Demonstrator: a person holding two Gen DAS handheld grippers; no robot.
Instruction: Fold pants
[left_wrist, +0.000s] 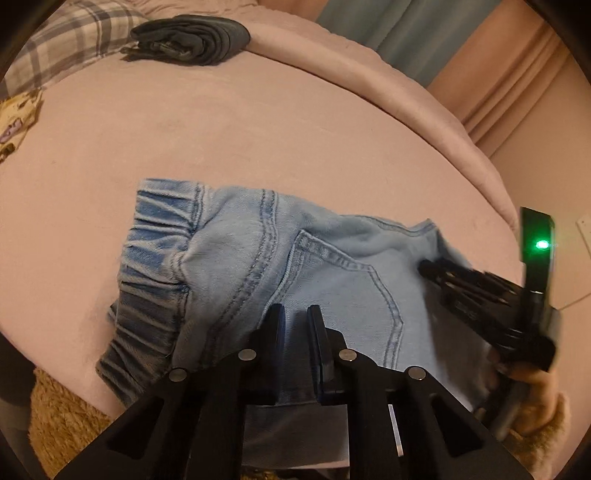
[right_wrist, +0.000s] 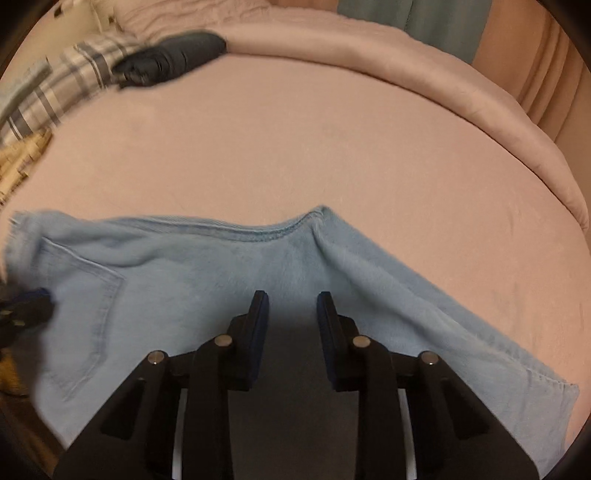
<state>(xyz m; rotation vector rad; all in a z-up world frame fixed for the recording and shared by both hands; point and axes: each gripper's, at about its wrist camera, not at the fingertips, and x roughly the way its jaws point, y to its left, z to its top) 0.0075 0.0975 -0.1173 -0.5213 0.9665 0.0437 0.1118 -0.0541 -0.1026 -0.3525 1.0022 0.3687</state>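
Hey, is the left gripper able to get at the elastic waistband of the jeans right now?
Probably yes. The left gripper hovers over the jeans with its jaws apart and empty, and the waistband lies uncovered just to its left on the pink bed.

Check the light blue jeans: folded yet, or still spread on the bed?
Partly folded at most: the jeans lie flat on the pink bed, waistband and back pocket showing, one leg trailing toward the right. Layers underneath: cannot tell.

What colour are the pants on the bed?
Light blue denim pants with a darker gathered waistband; the left wrist view shows them best.
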